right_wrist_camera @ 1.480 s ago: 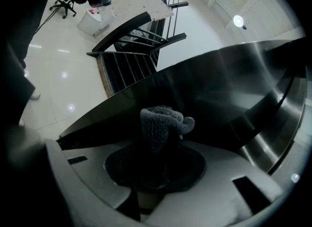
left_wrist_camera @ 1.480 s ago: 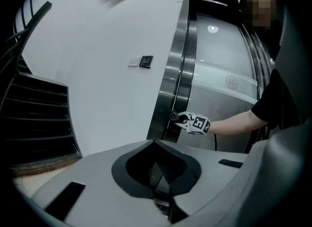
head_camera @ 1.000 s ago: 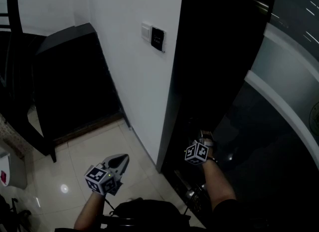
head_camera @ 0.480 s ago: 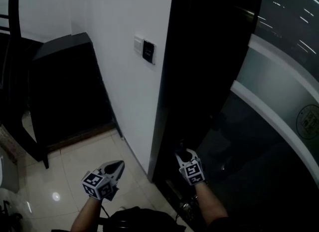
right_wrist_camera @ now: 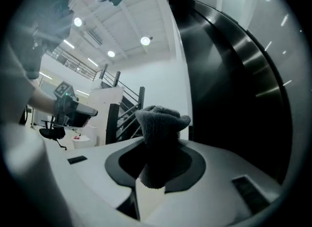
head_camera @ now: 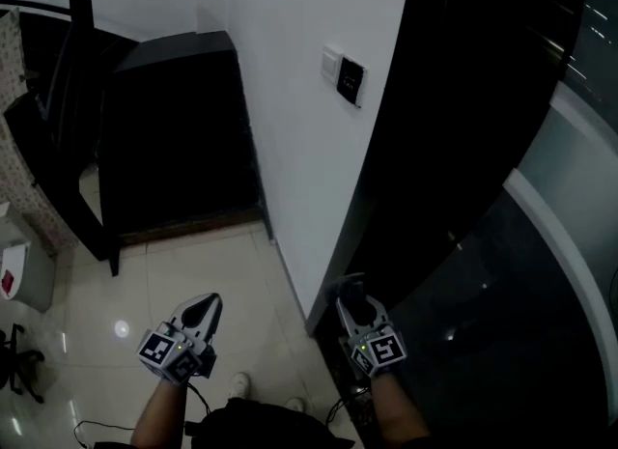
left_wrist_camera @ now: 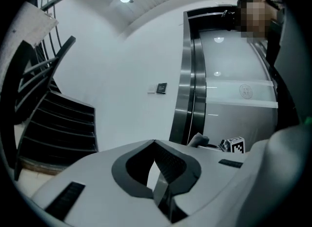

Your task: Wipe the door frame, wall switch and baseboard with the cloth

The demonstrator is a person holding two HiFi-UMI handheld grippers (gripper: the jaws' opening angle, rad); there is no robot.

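Note:
My right gripper [head_camera: 351, 294] is shut on a grey cloth [right_wrist_camera: 163, 119], which bunches up out of its jaws. It sits low at the foot of the dark door frame [head_camera: 381, 196], by the corner of the white wall [head_camera: 290, 99]. My left gripper [head_camera: 205, 306] hovers over the tiled floor to the left, shut, with nothing in it; its tips [left_wrist_camera: 154, 143] meet. The wall switch [head_camera: 345, 72] is high on the white wall, above both grippers. In the left gripper view the wall switch [left_wrist_camera: 158, 88] and the metal door frame [left_wrist_camera: 190, 99] lie ahead.
A black cabinet [head_camera: 179, 138] stands against the wall at the left, with dark stair railings [head_camera: 58, 99] beyond it. A curved glass panel [head_camera: 541, 244] fills the right side. Glossy beige tiles [head_camera: 222, 264] cover the floor.
The right gripper with the cloth has come lower along the door frame, toward the floor. The head view has swung, so the switch sits further right. The left gripper has hardly moved.

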